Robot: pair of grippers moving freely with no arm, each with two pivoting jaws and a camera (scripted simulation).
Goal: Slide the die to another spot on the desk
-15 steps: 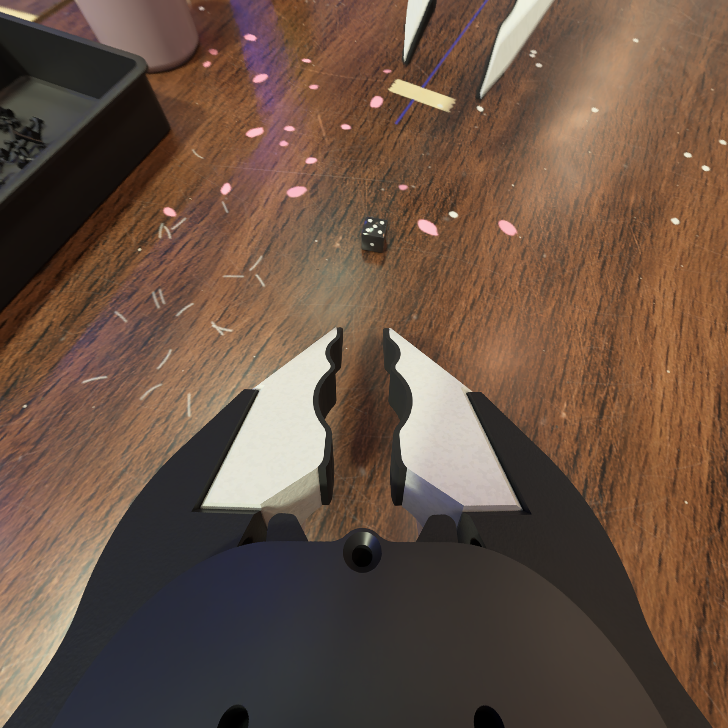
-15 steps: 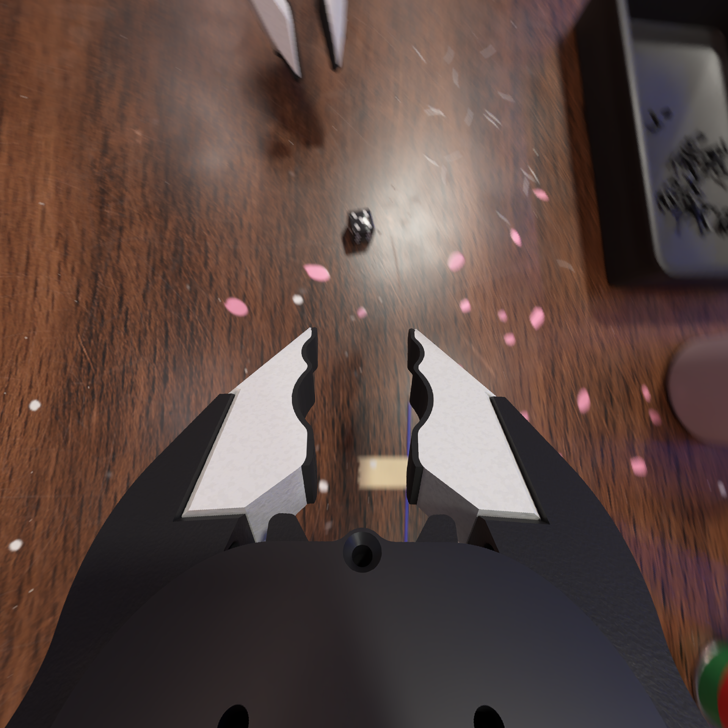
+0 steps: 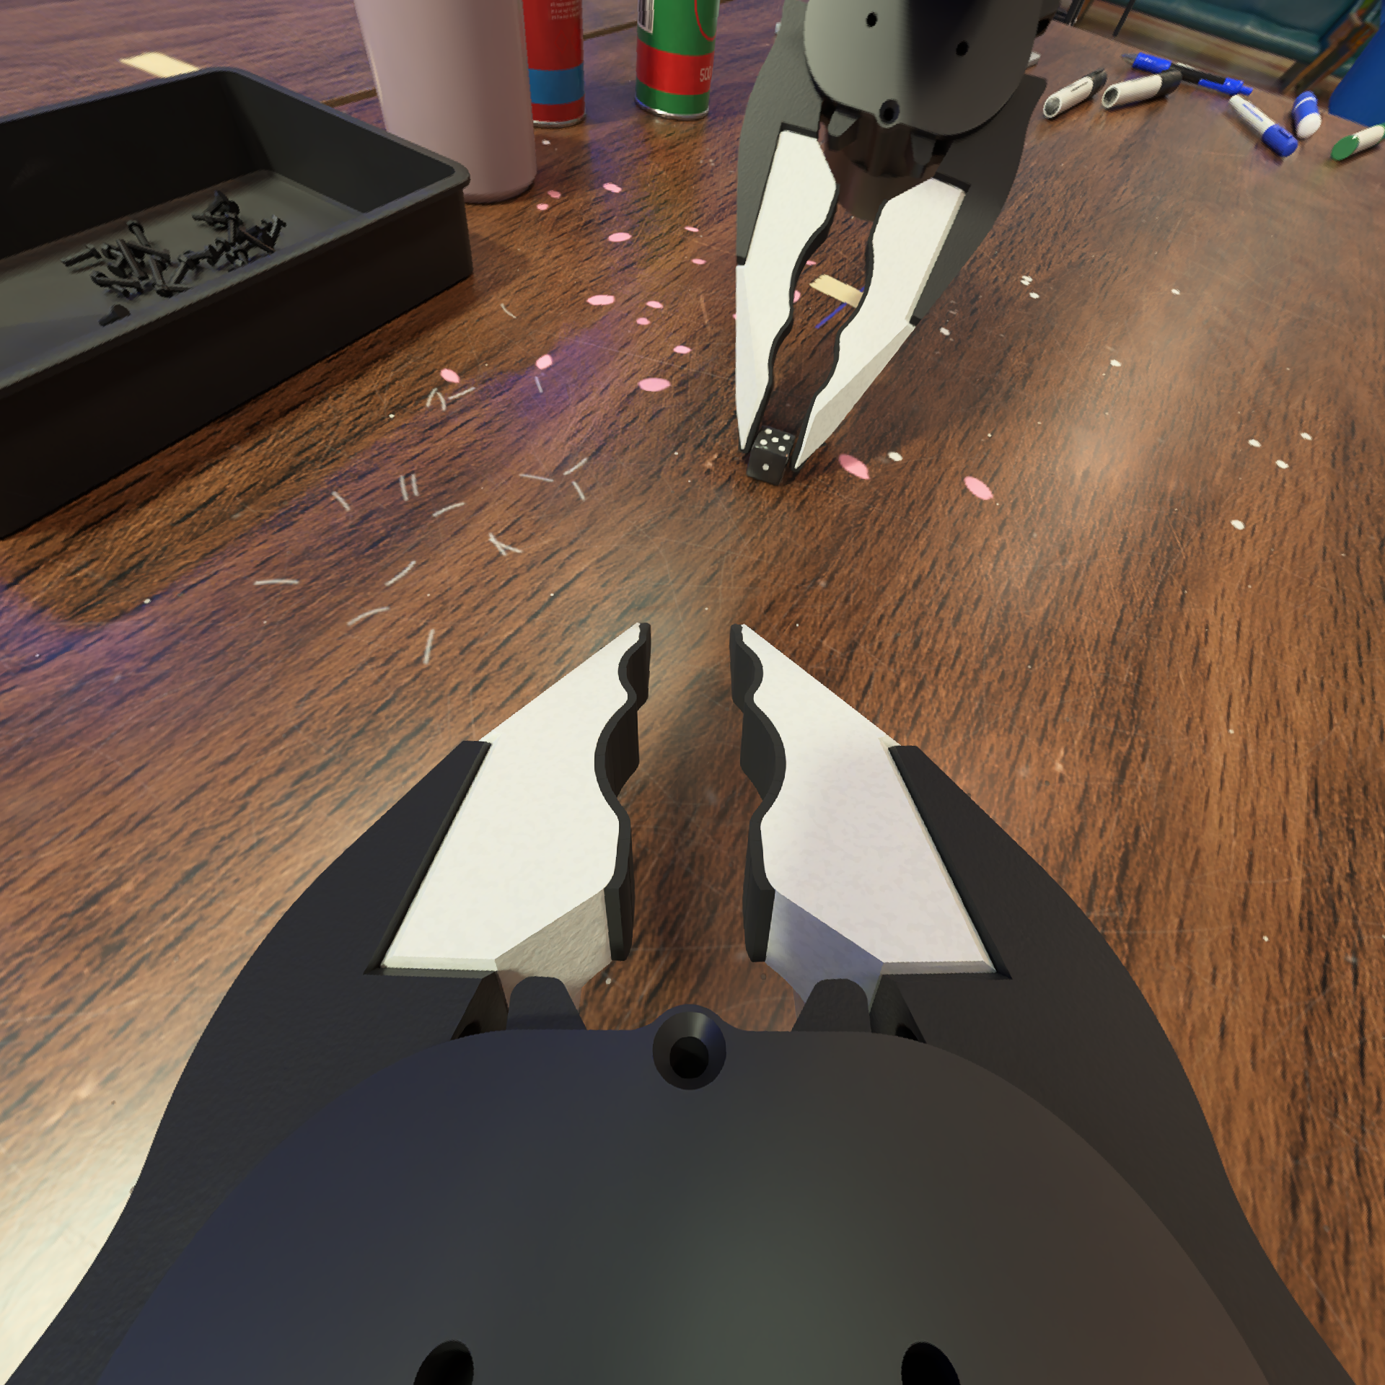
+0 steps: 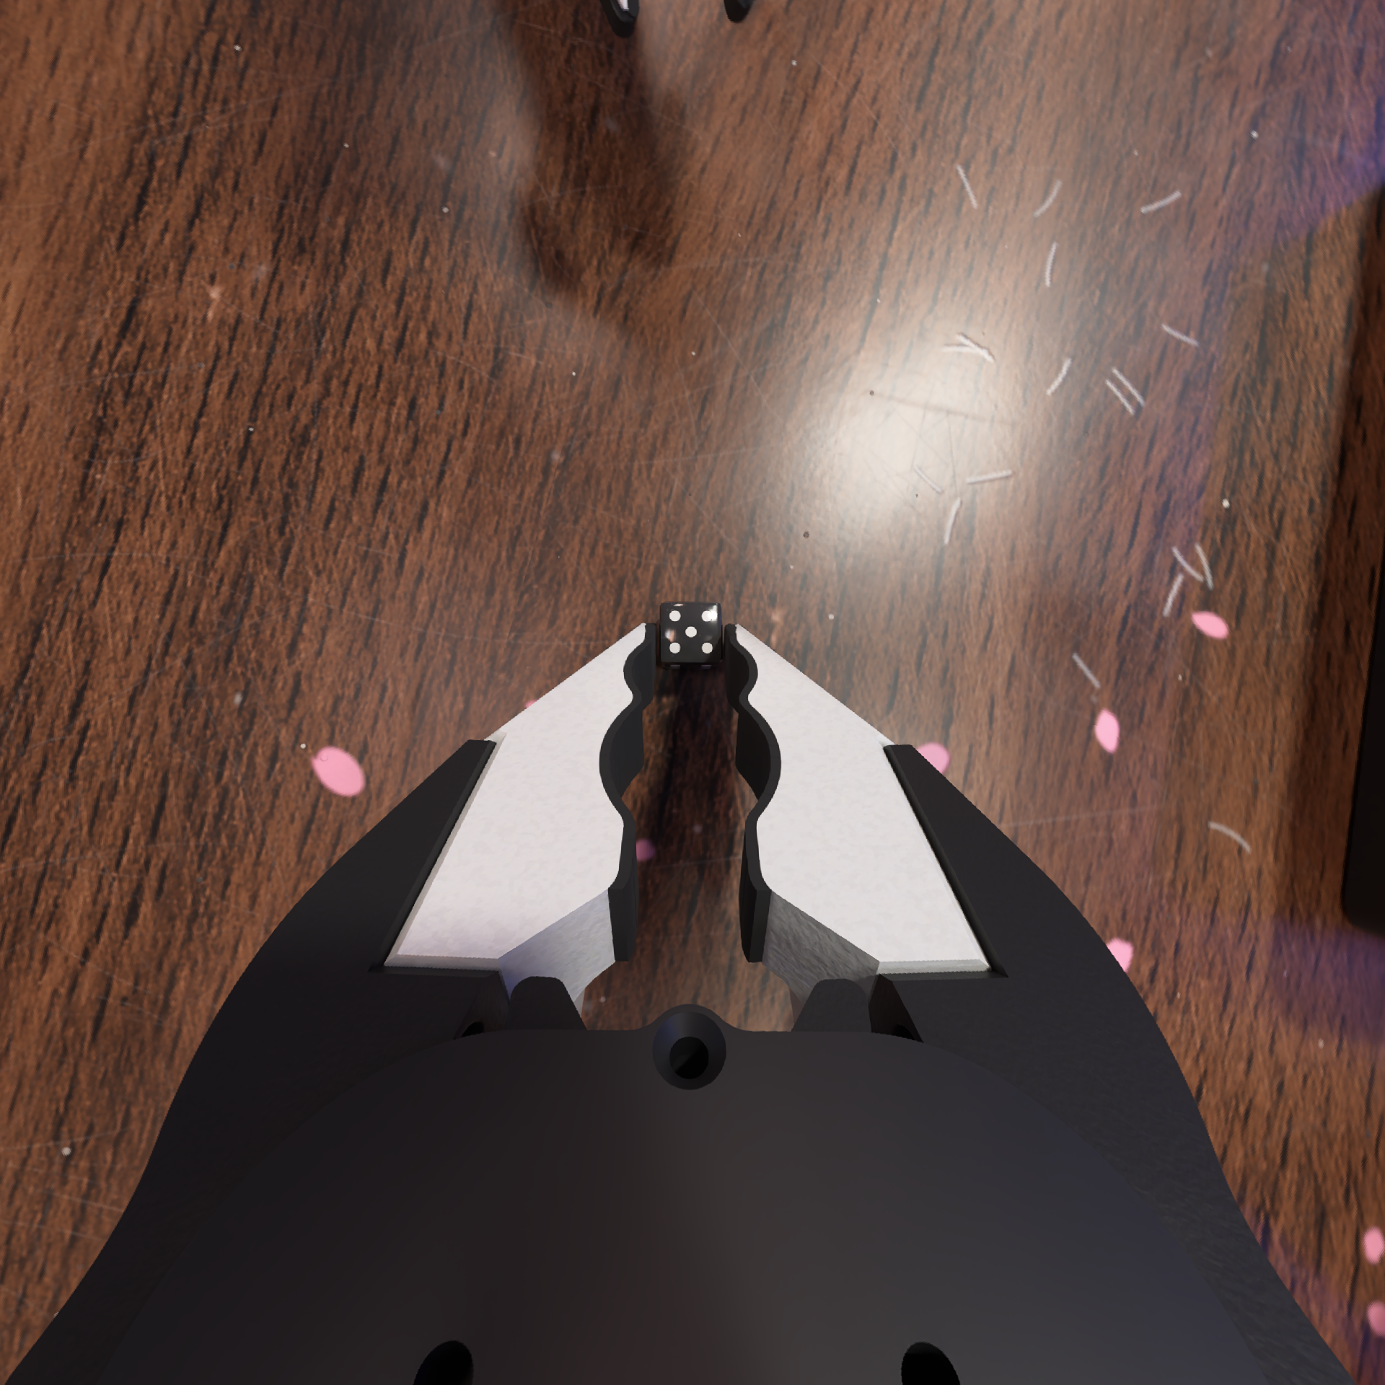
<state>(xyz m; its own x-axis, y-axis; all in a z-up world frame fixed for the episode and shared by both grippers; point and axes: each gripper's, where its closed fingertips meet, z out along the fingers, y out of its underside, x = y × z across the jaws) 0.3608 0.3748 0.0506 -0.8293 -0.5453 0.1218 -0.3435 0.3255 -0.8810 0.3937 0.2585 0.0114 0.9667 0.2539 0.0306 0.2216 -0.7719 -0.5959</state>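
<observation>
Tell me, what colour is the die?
The die is black with white dots; the right wrist view shows it best.

The scratched, dark wooden desk (image 3: 1124, 674) carries a black die (image 3: 772, 454), a black tray (image 3: 420, 247) of screws, a pale pink cup (image 3: 457, 90), 2 cans (image 3: 671, 56), scattered markers (image 3: 1259, 124) and pink flecks (image 3: 653, 384).

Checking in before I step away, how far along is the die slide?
Done: the right gripper has its fingertips either side of the black die. In hand: closing or nudging it; firm contact is unclear. Left: the slide across the desk. The left gripper waits open.
</observation>
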